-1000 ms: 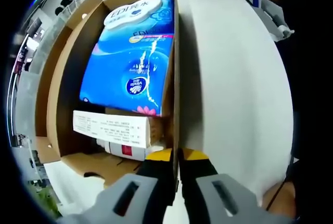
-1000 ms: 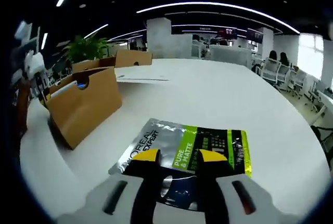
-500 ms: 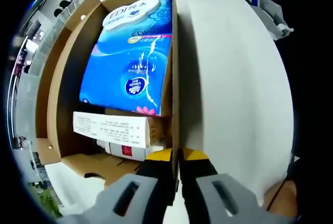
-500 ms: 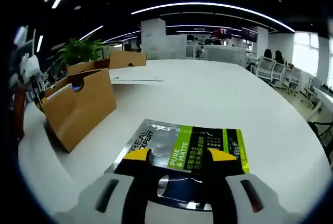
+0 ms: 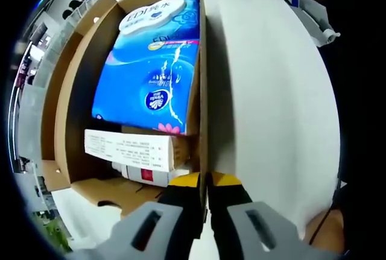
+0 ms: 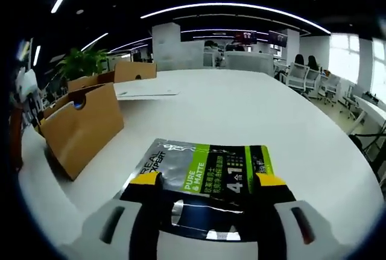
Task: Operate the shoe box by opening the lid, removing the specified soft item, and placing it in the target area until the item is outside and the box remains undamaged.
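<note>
The open cardboard shoe box [image 5: 72, 91] holds a blue tissue pack [image 5: 154, 73], and a white printed carton [image 5: 129, 148] lies below it. My left gripper [image 5: 204, 181] is shut on the edge of the box's side wall [image 5: 204, 91]. In the right gripper view the same box [image 6: 81, 127] stands at the left on the white table [image 6: 241, 103]. A silver and green soft pouch [image 6: 205, 166] lies flat on the table outside the box. My right gripper [image 6: 208, 180] is open, its yellow-tipped jaws standing wide on either side of the pouch's near end.
A second cardboard box [image 6: 132, 70] and a flat sheet of paper [image 6: 145, 93] sit farther back on the table. A green plant [image 6: 81, 64] stands at the far left and office chairs [image 6: 301, 76] at the right. Bare tabletop [image 5: 271, 91] lies beside the box.
The right gripper's jaws have spread wide apart and let go of the pouch, which now lies on the table. The left gripper has stayed shut on the box wall.
</note>
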Demonstrator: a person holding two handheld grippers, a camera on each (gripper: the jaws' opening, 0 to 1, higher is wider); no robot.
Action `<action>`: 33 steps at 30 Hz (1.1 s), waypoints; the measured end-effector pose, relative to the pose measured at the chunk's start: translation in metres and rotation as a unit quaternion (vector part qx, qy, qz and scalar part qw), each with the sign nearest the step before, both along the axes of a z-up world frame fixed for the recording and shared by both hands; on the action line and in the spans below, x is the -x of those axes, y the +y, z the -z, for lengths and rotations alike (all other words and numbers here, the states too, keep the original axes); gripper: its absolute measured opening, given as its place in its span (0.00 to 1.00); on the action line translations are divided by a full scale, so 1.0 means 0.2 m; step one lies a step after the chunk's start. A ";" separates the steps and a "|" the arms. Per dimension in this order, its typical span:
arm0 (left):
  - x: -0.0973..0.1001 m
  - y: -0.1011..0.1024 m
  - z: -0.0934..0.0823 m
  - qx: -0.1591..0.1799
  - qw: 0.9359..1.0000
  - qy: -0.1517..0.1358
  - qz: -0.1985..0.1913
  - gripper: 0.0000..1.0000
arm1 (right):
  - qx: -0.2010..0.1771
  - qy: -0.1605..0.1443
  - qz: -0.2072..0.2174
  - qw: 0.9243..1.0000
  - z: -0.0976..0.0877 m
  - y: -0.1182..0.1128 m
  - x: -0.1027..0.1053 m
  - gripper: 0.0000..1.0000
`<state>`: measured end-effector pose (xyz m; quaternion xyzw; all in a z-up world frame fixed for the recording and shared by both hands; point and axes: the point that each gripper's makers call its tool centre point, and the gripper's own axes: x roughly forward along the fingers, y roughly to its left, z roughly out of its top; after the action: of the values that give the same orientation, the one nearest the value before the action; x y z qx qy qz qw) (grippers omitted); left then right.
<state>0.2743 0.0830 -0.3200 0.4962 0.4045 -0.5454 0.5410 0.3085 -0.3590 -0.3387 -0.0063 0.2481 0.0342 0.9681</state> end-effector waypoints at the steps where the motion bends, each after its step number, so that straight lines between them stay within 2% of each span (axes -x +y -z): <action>1: 0.00 0.00 0.00 0.000 1.000 0.000 0.000 0.04 | -0.001 0.001 0.000 1.000 0.00 0.00 0.00 0.66; 5: 0.00 0.00 0.00 -0.001 1.000 -0.001 -0.001 0.04 | -0.001 0.004 0.002 1.000 0.00 0.01 0.00 0.72; 9: 0.00 0.00 0.00 0.000 1.000 -0.001 -0.001 0.04 | 0.002 0.012 0.018 1.000 0.01 -0.02 0.00 0.82; 18: 0.00 0.00 0.00 -0.001 1.000 0.000 -0.003 0.04 | 0.008 0.036 0.029 0.999 0.00 -0.02 0.05 0.81; 26: 0.00 0.00 0.00 -0.001 1.000 0.001 -0.005 0.04 | 0.010 0.031 0.023 0.999 -0.09 0.02 0.06 0.85; 33: 0.00 0.00 0.00 0.000 1.000 0.000 -0.003 0.04 | 0.018 0.040 0.018 0.999 -0.14 0.08 0.08 0.85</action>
<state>0.2744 0.0830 -0.3203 0.4950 0.4060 -0.5437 0.5428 0.2935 -0.3431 -0.3100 -0.0177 0.2873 0.0127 0.9576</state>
